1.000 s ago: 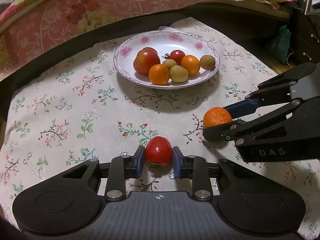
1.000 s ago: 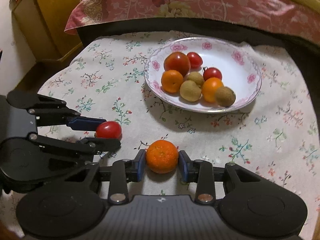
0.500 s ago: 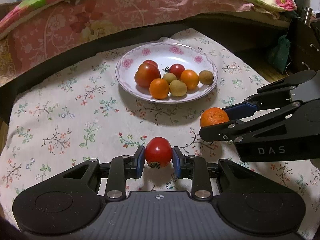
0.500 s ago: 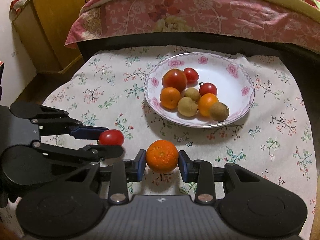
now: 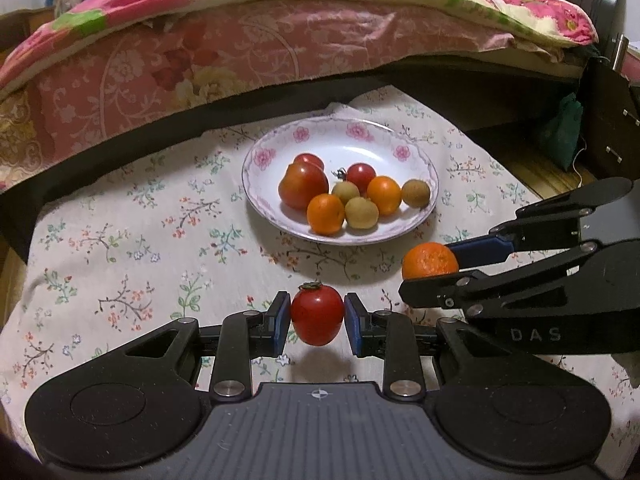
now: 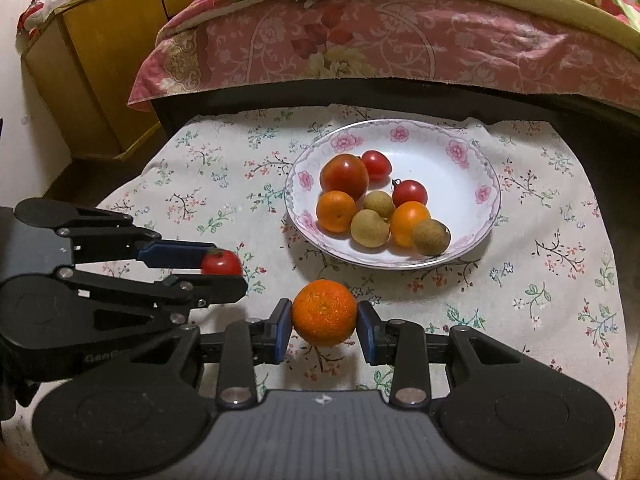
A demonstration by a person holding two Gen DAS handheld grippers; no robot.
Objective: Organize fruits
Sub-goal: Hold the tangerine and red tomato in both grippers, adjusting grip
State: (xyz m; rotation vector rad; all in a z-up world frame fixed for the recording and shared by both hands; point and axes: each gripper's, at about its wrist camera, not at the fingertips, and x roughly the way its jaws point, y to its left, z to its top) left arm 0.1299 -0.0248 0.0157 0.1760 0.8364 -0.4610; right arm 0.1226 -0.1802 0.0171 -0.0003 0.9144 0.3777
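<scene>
A small red tomato (image 5: 317, 315) hangs above the flowered cloth, and my left gripper (image 5: 317, 322) is shut on it, blue pads on both sides. A small orange (image 6: 324, 312) is lifted off the cloth, with my right gripper (image 6: 324, 326) shut on it. Each view shows the other hand: the right gripper with its orange (image 5: 430, 261) at the right, the left gripper with its tomato (image 6: 221, 262) at the left. A white plate with pink flowers (image 5: 416, 156) (image 6: 472, 168) lies ahead of both grippers, holding several tomatoes, oranges and brown round fruits.
The flowered tablecloth (image 5: 120, 248) covers a small table that ends at a dark bed frame (image 6: 360, 96). A pink quilted bed (image 5: 240, 52) rises behind it. A wooden cabinet (image 6: 92, 64) stands at the far left, dark furniture (image 5: 608, 120) at the far right.
Both grippers have risen and drawn back from the plate, each keeping its fruit. The plate now looks farther off and more of the bed shows. The tomato's stem end now points up.
</scene>
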